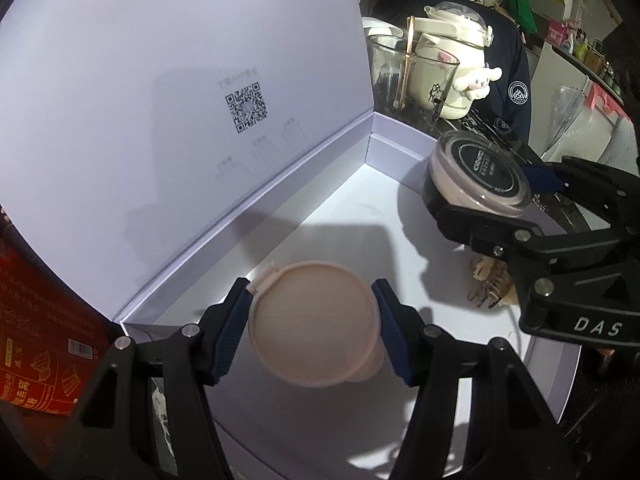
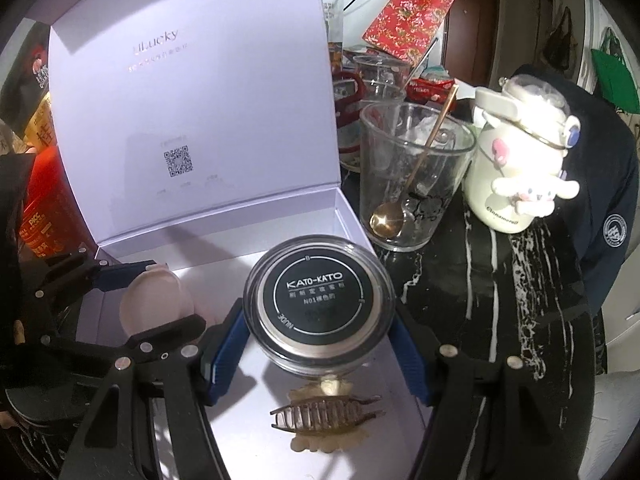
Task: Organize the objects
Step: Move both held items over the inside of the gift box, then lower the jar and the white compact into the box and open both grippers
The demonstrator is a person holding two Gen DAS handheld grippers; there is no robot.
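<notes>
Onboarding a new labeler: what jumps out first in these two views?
The big white box with its lid standing open fills both views, and a hair clip lies on its floor. Each gripper holds a round container over it: the left gripper clamps a pale pink case, the right gripper a black-lidded jar. Beside the box, a glass with a gold spoon and a white bottle with a plush toy.

You see a pale pink round case (image 1: 314,322) tilted above the open white box (image 1: 340,208), a black-lidded KATO-KATO jar (image 2: 318,304) over its right side, and a translucent hair claw (image 2: 326,414) lying inside.
</notes>
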